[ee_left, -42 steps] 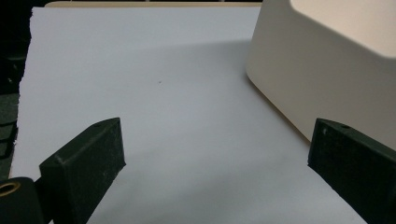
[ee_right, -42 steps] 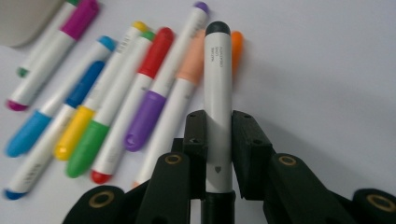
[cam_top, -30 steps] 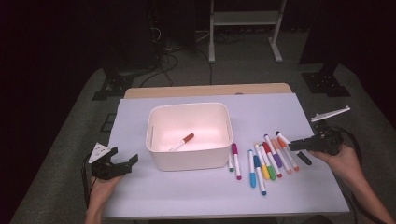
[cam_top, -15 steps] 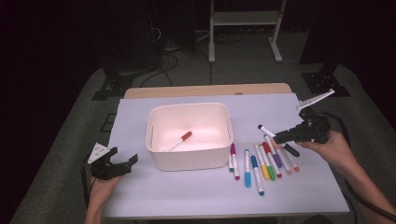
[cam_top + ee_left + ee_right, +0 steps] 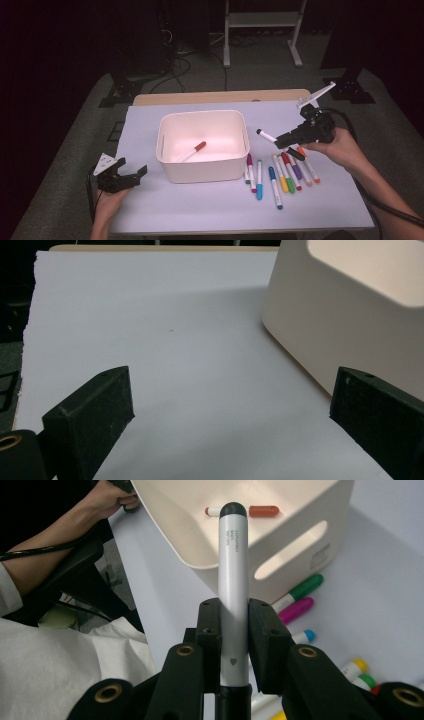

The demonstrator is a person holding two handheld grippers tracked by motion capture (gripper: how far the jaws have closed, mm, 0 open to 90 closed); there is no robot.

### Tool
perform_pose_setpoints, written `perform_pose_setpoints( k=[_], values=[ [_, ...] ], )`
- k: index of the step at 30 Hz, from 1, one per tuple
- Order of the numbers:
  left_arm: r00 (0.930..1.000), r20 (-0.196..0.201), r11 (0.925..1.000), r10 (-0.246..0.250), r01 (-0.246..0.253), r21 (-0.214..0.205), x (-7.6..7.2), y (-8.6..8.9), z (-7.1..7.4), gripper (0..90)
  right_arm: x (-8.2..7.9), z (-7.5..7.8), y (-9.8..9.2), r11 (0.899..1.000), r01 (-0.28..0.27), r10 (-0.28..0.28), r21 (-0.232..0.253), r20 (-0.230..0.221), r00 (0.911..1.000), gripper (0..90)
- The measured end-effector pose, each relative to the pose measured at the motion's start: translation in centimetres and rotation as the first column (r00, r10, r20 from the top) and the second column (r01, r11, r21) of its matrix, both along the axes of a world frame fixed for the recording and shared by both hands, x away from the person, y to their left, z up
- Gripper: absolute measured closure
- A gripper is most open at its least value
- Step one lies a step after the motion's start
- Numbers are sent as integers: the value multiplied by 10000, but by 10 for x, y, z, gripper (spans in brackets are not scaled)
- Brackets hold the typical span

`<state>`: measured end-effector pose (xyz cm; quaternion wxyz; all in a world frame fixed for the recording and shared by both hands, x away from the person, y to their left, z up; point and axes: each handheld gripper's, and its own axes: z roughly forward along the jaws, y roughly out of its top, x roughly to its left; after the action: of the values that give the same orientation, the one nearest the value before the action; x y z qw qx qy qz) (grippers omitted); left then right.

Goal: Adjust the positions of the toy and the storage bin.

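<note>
Black-capped marker (image 5: 274,139) rides clear of the worktop (image 5: 200,210), clamped between the jaws of the right gripper (image 5: 286,141), which a second ago was down at the right end of the marker row and now hangs lifted and shifted toward the white bin (image 5: 202,168). In the right gripper view the white barrel (image 5: 233,605) runs straight up between the two pads, its dark cap aimed at the bin's near wall, where the red-capped marker (image 5: 192,151) already inside shows beyond the rim. Nine or so other markers (image 5: 280,172) lie in a loose row on the worktop just right of the bin, beneath and beside the raised hand. The left gripper (image 5: 125,176) rests near the front left corner of the worktop with its jaws apart and nothing between them, unmoved over the same second. Judging by the lift and the heading, the pick is done and the carry to the bin is under way; the drop has not yet come.
</note>
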<state>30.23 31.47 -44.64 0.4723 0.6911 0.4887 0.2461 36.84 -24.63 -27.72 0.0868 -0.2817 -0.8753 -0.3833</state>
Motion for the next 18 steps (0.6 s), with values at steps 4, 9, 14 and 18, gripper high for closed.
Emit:
perform_pose_setpoints(
  k=[4, 9, 14, 18],
  values=[
    [10000, 0, 10000, -14, 14, -10, 0, 0, 0, 25, 4, 9, 14, 9995, -312, 312, -14, 51, 9995, 755],
    [10000, -8, 10000, -21, 21, 3, 1, 0, 0, 25, 9, 16, 31, 9975, -707, 707, 47, 20, 9975, 756],
    [10000, 47, 10000, 7, -7, -56, 0, 1, 0, 24, 14, 21, 48, 9947, -1024, 1024, 21, -42, 9947, 755],
    [10000, -7, 9999, 8, -8, -103, 1, 1, -1, 25, 19, 24, 61, 9920, -1264, 1264, -20, -64, 9920, 755]
  ],
)
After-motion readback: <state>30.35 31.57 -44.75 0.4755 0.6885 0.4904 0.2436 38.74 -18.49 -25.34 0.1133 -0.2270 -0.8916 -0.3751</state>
